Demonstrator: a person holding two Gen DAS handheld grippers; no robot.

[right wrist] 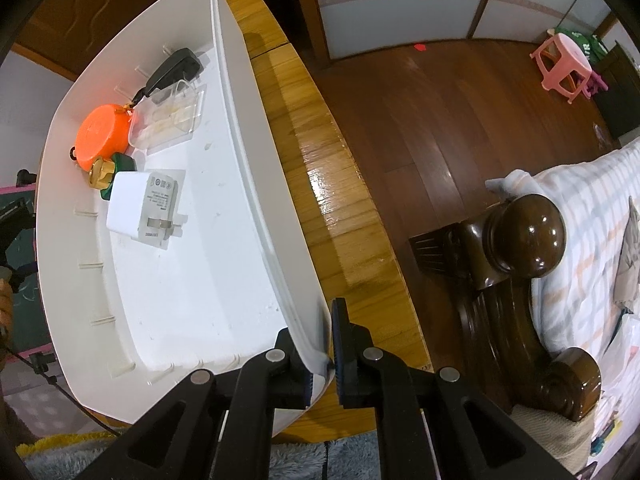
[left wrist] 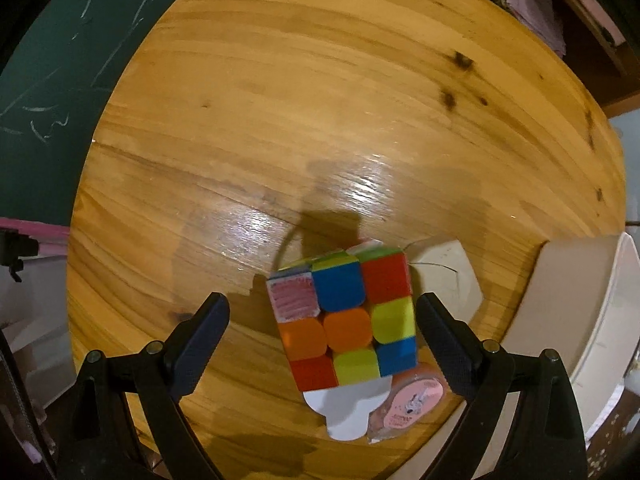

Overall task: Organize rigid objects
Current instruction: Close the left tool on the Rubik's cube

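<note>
A scrambled colour cube [left wrist: 346,316] lies on the round wooden table [left wrist: 280,120], with a white card [left wrist: 348,412] and a pink round tape roll [left wrist: 412,404] by its near side. My left gripper [left wrist: 320,332] is open, its fingers on either side of the cube and apart from it. My right gripper [right wrist: 318,356] is shut on the near wall of the white bin [right wrist: 200,280]. The bin holds a white charger [right wrist: 140,204], an orange round case [right wrist: 104,134], a clear plastic box [right wrist: 170,118], a black plug [right wrist: 176,66] and a gold-and-green piece [right wrist: 106,172].
A beige paper piece [left wrist: 448,276] lies right of the cube. The bin's wall [left wrist: 568,304] shows at the table's right edge. A green chalkboard [left wrist: 60,80] stands to the left. A wooden bed frame [right wrist: 520,240], wood floor and a pink stool [right wrist: 560,64] are on the right.
</note>
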